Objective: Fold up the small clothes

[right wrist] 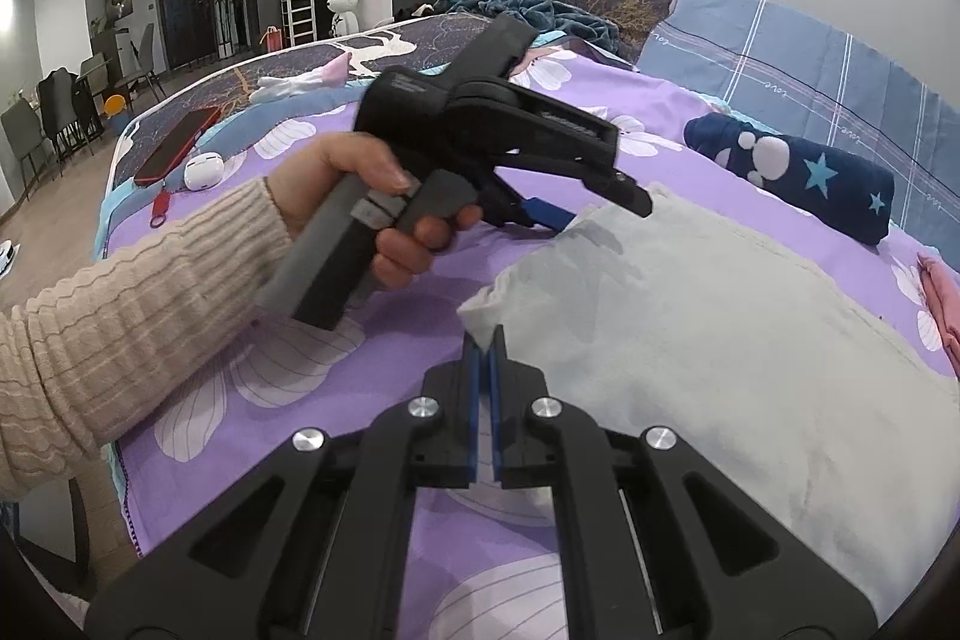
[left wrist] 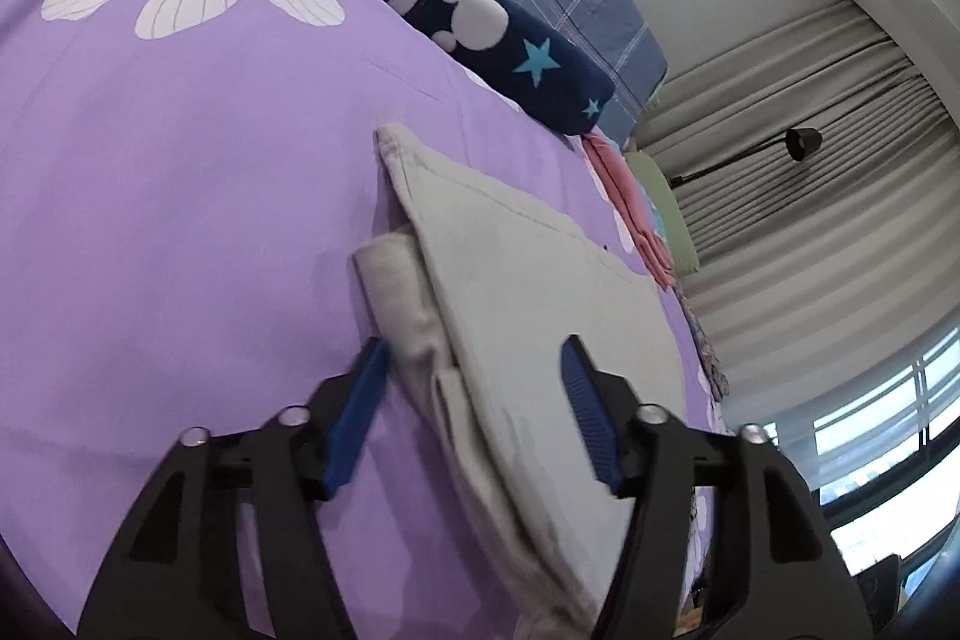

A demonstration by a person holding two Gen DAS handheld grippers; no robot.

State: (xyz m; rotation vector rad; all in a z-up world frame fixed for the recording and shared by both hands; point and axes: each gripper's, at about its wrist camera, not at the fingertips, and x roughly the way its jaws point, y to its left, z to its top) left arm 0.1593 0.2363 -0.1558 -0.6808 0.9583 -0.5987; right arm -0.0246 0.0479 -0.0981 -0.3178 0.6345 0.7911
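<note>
A pale grey garment (left wrist: 540, 292) (right wrist: 720, 328) lies folded on the purple flowered bedspread (left wrist: 180, 220) (right wrist: 288, 400). My left gripper (left wrist: 475, 345) (right wrist: 600, 211) stands open astride the garment's near edge. Its left blue pad (left wrist: 360, 412) sits beside a folded-under flap, and the right pad hangs over the cloth without pressing on it. A hand (right wrist: 372, 172) in a cream ribbed sleeve holds this gripper at the garment's far corner. My right gripper (right wrist: 485, 340) is shut on a lifted corner of the garment at its near left side.
A navy rolled cloth with stars (left wrist: 498, 46) (right wrist: 798, 172) lies beyond the garment, with pink cloth (left wrist: 630, 214) (right wrist: 939, 304) to the right. A red phone (right wrist: 180, 139) and a white case (right wrist: 204, 172) rest near the bed's far left edge. A blue plaid quilt (right wrist: 810, 58) lies behind.
</note>
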